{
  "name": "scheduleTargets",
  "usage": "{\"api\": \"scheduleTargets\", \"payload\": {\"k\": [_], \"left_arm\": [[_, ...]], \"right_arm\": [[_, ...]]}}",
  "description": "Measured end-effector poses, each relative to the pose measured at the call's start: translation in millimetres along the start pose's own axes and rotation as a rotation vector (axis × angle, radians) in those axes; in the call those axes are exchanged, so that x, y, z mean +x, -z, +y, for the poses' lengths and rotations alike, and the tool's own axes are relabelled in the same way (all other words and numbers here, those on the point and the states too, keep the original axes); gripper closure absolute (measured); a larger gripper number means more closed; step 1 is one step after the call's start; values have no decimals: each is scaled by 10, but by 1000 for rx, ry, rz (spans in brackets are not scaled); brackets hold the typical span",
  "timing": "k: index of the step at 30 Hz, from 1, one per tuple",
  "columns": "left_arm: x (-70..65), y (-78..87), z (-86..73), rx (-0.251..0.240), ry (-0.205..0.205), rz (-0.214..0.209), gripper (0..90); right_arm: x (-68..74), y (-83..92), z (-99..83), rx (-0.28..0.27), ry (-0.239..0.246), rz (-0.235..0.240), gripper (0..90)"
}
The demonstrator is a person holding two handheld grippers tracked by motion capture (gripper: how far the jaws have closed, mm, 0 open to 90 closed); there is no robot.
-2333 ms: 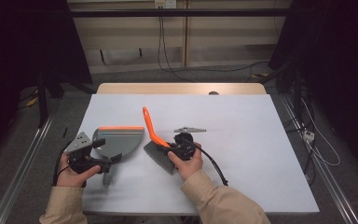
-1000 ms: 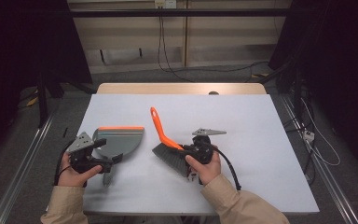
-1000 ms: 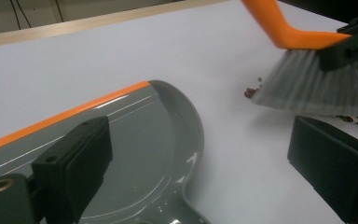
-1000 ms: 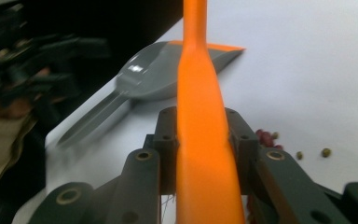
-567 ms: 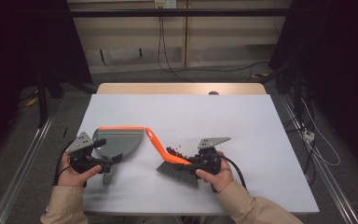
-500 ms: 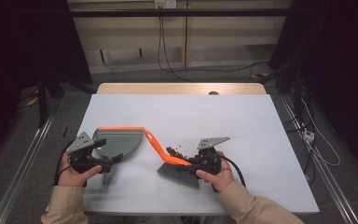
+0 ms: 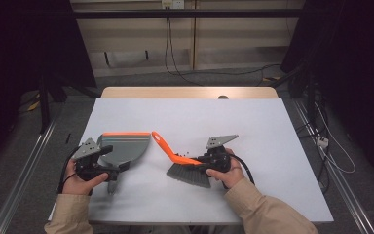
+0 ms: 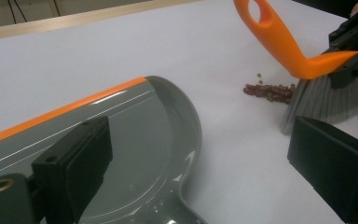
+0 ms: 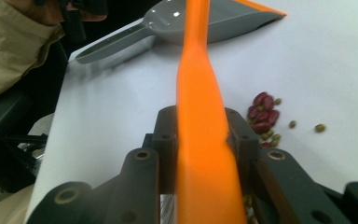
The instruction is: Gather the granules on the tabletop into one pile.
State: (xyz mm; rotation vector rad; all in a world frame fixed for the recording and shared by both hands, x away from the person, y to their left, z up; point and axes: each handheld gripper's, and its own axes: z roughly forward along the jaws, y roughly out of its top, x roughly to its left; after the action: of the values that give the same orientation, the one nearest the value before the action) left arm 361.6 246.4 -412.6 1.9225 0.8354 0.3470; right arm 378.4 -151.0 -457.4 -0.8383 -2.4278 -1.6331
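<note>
— Looking from the high view, the right tongs (image 7: pixel 205 160) are clamped on the orange handle of the brush (image 7: pixel 182 165), bristles down on the counter (image 7: pixel 253 122); the dustpan (image 7: pixel 121 147) lies well to the left, its handle at the left tongs (image 7: pixel 108 171). Can one tell whether those grip it?

— Not from there. In the left gripper view the jaws stand apart over the pan's grey bowl (image 8: pixel 140 154) with no pad pressing, so a hard sweep could shove the pan away. The beans (image 8: pixel 269 91) lie just ahead of the bristles (image 8: pixel 326 100).

— The right gripper view shows beans (image 9: pixel 263 113) beside the handle (image 9: pixel 205 140), two strays farther off. A fast stroke would likely scatter them wide of the pan's lip.
</note>
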Motion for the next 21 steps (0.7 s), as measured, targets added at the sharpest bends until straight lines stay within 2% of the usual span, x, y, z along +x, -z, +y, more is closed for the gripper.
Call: {"api": "scheduleTargets", "payload": {"k": [7,13,17,19,21], "left_arm": [[-1,-4,0,2,-2,-3,64],[2,-5,-2,5,0,-1,64],[7,-13,-3,10,-3,-3,64],[9,-14,-3,12,-5,-2,64],[7,-16,-2,12,-2,0,64]], "right_arm": [[-130,-23,55,-7,16,1,707],[-207,-36,108,-16,34,-29,707],[-252,-48,135,-18,31,-33,707],[-250,-56,150,-21,44,-57,708],[-250,-66,167,-22,47,-60,708]]}}
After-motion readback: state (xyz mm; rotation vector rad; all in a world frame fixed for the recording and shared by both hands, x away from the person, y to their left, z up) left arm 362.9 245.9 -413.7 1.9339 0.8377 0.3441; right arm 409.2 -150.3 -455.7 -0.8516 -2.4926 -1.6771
